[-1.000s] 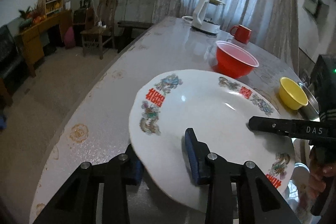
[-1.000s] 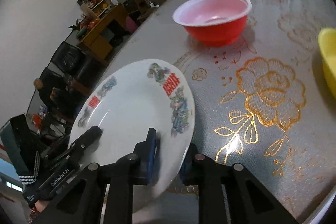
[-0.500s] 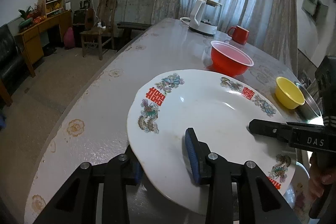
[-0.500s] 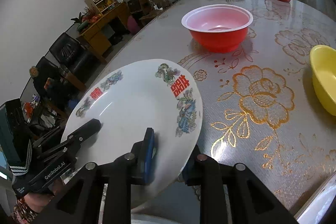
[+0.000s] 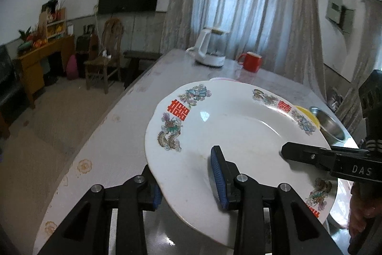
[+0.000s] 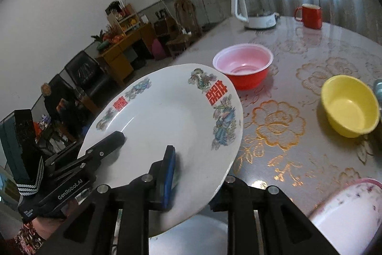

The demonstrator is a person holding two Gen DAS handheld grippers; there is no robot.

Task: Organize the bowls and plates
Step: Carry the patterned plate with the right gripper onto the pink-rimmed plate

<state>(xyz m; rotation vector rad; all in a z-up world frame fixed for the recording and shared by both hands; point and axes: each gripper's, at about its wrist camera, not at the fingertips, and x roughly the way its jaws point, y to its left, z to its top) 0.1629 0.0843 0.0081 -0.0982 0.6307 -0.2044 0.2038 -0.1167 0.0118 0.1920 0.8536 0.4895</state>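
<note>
- The table (image 6: 298, 59) fills my view, covered in a glossy cloth with gold flowers; a white kettle (image 6: 253, 6) and a red mug (image 6: 310, 15) stand at its far end.
- I hold the white plate (image 6: 167, 126), printed with red characters and dragons, clear of the table and tilted, its far rim higher than the near one. It sits left of the bowls in the right wrist view.
- I judge it stiff glazed ceramic, fairly heavy, slick and breakable, so the rim is the only sensible hold, taken from two opposite sides.
- My left gripper (image 5: 188, 181) pinches the near-left rim, one blue pad on top, the other beneath.
- My right gripper (image 6: 195, 173) pinches the opposite rim the same way; its upper finger lies across the plate in the left wrist view.
- A red bowl (image 6: 243, 71) with a pink inside sits beyond the plate.
- A yellow bowl (image 6: 349, 109) sits right of it, near a steel bowl (image 5: 330, 126).
- With so little rim under the pads, I reckon a steep tilt could let it slip.
</note>
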